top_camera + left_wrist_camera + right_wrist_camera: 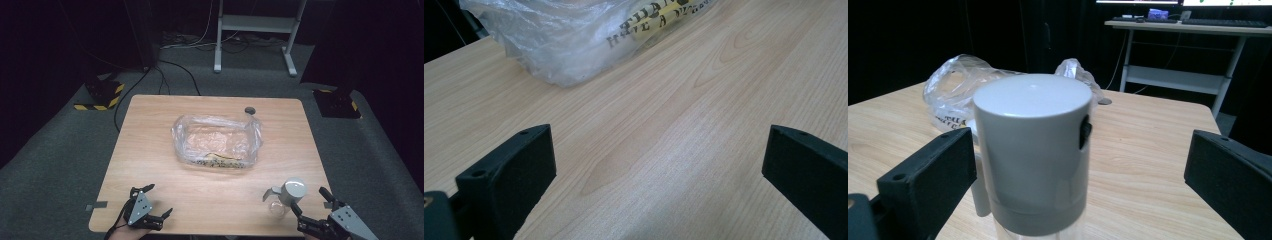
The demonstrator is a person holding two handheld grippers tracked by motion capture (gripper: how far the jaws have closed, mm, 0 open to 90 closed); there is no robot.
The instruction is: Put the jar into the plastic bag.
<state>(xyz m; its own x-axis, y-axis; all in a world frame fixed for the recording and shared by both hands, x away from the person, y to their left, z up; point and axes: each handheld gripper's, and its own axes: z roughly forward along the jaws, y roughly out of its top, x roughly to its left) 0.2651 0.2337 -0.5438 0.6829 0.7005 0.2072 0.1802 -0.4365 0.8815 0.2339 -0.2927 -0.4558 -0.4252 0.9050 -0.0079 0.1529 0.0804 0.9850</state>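
Between right gripper jaws: grey-capped bottle

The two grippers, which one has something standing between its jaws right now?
The right gripper: the grey-capped clear bottle stands between its open jaws, untouched. The left gripper is open over bare table, short of the plastic bag.

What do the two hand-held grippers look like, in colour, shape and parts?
Both are black two-fingered tools. The left gripper carries a grey three-cornered plate with small dark holes on top, and a black cable trails from it. The right gripper has a similar grey plate. Up close, its fingers are thick, matte black blocks with small screw holes.
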